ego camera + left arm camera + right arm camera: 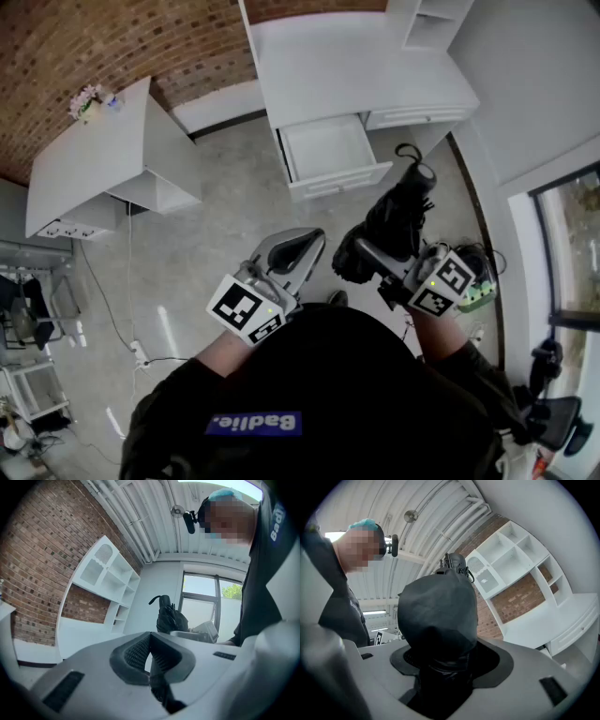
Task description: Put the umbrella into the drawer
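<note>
A folded black umbrella (398, 211) with a wrist strap at its far end is clamped in my right gripper (370, 261), whose jaws stand wide around the bundle. In the right gripper view the umbrella (438, 616) fills the space between the pads of the right gripper (440, 667). My left gripper (298, 251) is shut with nothing in it, beside the right one; in its own view the left gripper (150, 656) has its pads together and the umbrella (168, 616) shows beyond. The white drawer (342, 180) stands pulled open from the desk (356, 66) ahead, and looks empty.
A white side cabinet (103, 159) with a small flower bunch (89, 98) stands at the left. Cables and a plug strip (141, 352) lie on the floor. A window (572, 253) is at the right, and white wall shelving (515, 559) rises above the desk.
</note>
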